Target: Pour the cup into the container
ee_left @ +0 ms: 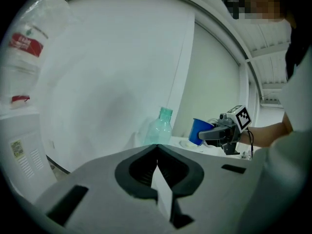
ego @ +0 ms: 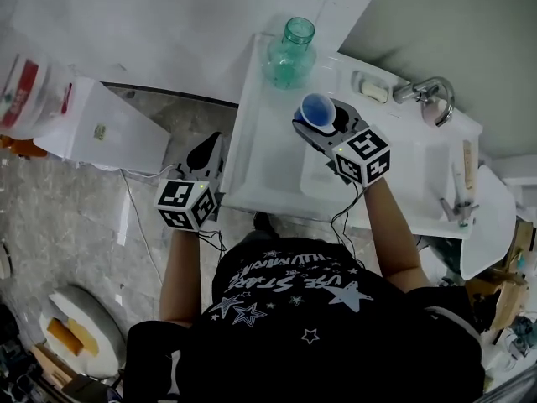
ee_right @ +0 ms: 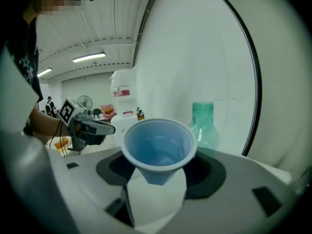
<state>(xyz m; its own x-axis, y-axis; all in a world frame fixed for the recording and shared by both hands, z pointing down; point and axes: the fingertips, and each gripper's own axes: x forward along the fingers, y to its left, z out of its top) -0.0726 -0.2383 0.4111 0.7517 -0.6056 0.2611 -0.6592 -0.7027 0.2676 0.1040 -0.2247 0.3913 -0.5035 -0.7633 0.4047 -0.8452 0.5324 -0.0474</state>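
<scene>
Head view overhead — gripper views near-level, sharing the bottle [ee_left: 162,126]

The black shirt [ego: 336,334] partly reads "USE STARS".

A white washbasin counter [ego: 268,154] stands against the wall, with a chrome faucet [ego: 426,93] near its far right corner and a soap dish [ego: 370,88] just beside it. A few slim toiletries [ego: 466,183] lie along its right edge, too small to tell apart. Left of the counter stands a white water dispenser [ego: 105,128], topped by a red-labelled jug [ego: 29,91]. On the marbled floor [ego: 75,225] sits a round white object [ego: 71,334] with orange pieces on it.
</scene>
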